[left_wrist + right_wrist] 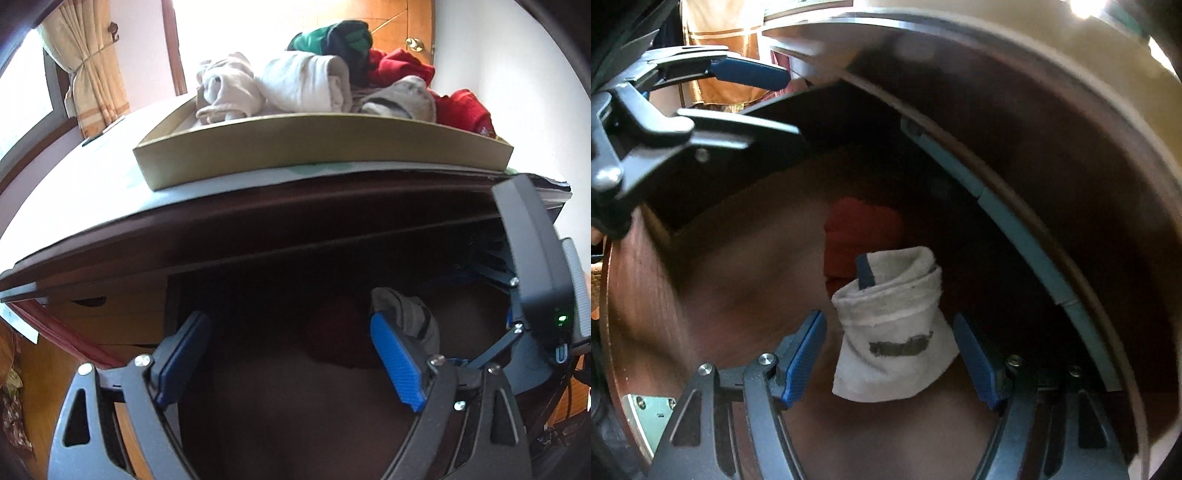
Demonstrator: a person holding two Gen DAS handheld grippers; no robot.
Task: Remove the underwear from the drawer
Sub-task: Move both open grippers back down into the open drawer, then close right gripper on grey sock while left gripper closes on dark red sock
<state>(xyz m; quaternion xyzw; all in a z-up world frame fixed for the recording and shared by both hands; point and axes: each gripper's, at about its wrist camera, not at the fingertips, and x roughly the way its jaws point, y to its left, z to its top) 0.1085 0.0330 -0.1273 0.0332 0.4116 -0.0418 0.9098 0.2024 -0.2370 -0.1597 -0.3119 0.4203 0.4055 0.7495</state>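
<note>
Grey-white knit underwear [894, 325], rolled into a soft bundle with a dark waistband patch and a navy tab, lies on the smooth brown wood floor of the open drawer [713, 266]. Just behind it is a dull red folded piece [860, 229]; they look to be touching, but that corner is dim and I can't be sure.

Right tongs [888, 360]: spread, ribbed blue pads on either side of the grey roll. Left pad stands clear of the cloth; right pad is at the fabric's edge, no squeeze visible in the cloth.

Left tongs [291, 354]: spread wide, nothing between the pads. In the left wrist view the same grey roll [406, 317] pokes up just behind the right-hand blue pad, outside the jaws. The right tongs' dark body shows at that view's right edge.

Room: drawer floor is bare left of the clothes, plenty of space there. Overhead clearance is tight, as the dark counter [258, 218] edge overhangs the drawer's back half. A light blue strip runs along the drawer's far side, close to the right pad.

On the counter sits a shallow tan cardboard tray [321, 147] with straight walls, piled with rolled cream, red and green garments [314, 81].
</note>
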